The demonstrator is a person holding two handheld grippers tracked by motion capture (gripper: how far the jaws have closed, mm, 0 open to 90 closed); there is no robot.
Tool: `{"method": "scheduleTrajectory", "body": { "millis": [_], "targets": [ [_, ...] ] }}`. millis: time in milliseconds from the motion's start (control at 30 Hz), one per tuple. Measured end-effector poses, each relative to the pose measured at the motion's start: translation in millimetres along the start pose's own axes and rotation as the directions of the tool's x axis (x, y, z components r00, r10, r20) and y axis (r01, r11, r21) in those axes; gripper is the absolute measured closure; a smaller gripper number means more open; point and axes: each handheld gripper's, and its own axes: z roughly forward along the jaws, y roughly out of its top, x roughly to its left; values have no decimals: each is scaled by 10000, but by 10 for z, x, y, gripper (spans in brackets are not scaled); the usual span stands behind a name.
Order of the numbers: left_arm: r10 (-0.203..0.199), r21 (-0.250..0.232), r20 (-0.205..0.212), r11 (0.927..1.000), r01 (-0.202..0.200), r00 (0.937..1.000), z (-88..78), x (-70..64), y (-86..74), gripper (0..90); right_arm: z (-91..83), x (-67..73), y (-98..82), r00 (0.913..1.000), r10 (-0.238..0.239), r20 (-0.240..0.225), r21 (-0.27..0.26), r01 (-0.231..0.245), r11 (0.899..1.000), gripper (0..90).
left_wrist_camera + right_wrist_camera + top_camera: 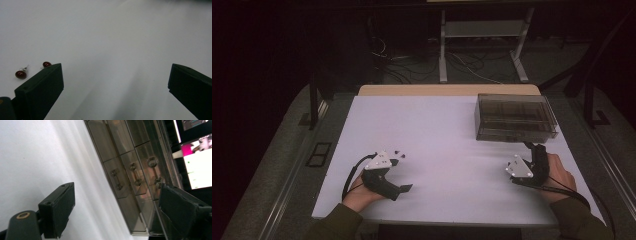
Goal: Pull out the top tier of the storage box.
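Observation:
Two small red stud earrings [21, 74] [46, 64] lie on the white table [437, 135], just left of my left gripper's left jaw in the left gripper view. In the high view they are tiny dark dots [396, 152] beside my left gripper [399, 175]. That gripper [115, 82] is open, with bare table between its jaws. A smoky transparent drawer box [516, 117] stands at the back right. My right gripper [534, 150] sits just in front of it, open [117, 205], facing the drawer fronts with their small knobs [132, 166].
The table's wooden far edge [447, 90] and a metal stand with cables [444, 55] lie beyond it. A lit screen [197, 170] glows behind the box in the right gripper view. A hand holds each gripper near the table's front edge.

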Motion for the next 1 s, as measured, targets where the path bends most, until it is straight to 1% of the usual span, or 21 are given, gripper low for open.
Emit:
{"method": "scheduleTrajectory", "body": {
  "millis": [133,167,300,433,567,600,700,800,900,933,1000],
  "targets": [
    [-2,-5,-13,10000,2,10000,4,3,-4,0,6,-15,-8,9987,420,-284,8,-420,9991,134],
    [-10,14,-12,10000,10,10000,5,6,-6,0,0,-15,-10,9980,546,-331,94,-543,9985,134],
    [-113,10,-16,9999,113,9999,12,19,-16,0,4,-41,-19,9923,1058,-649,34,-1058,9944,134],
    [-193,14,-94,9998,194,9998,15,26,-20,0,10,-64,-30,9834,1561,-923,24,-1565,9877,133],
    [-307,8,-121,9995,307,9995,13,32,-20,0,15,-85,-35,9708,2060,-1229,55,-2069,9784,134],
    [-310,23,-151,9995,310,9994,13,34,-20,0,18,-90,-38,9684,2106,-1339,50,-2118,9773,133],
    [-355,96,-177,9993,357,9992,10,38,-21,0,24,-98,-45,9578,2395,-1589,95,-2411,9705,134],
    [-411,44,-199,9991,412,9990,8,35,-23,0,29,-119,-49,9424,2801,-1829,111,-2829,9591,134],
    [-516,-14,-186,9987,516,9985,5,36,-23,0,35,-140,-56,9198,3298,-2125,115,-3352,9421,134],
    [-494,12,-184,9988,495,9986,4,39,-20,0,35,-146,-59,9108,3470,-2238,155,-3526,9356,134],
    [-500,-6,-183,9987,500,9986,11,39,-17,0,37,-156,-72,8957,3739,-2407,223,-3800,9247,133]
  ]
}}
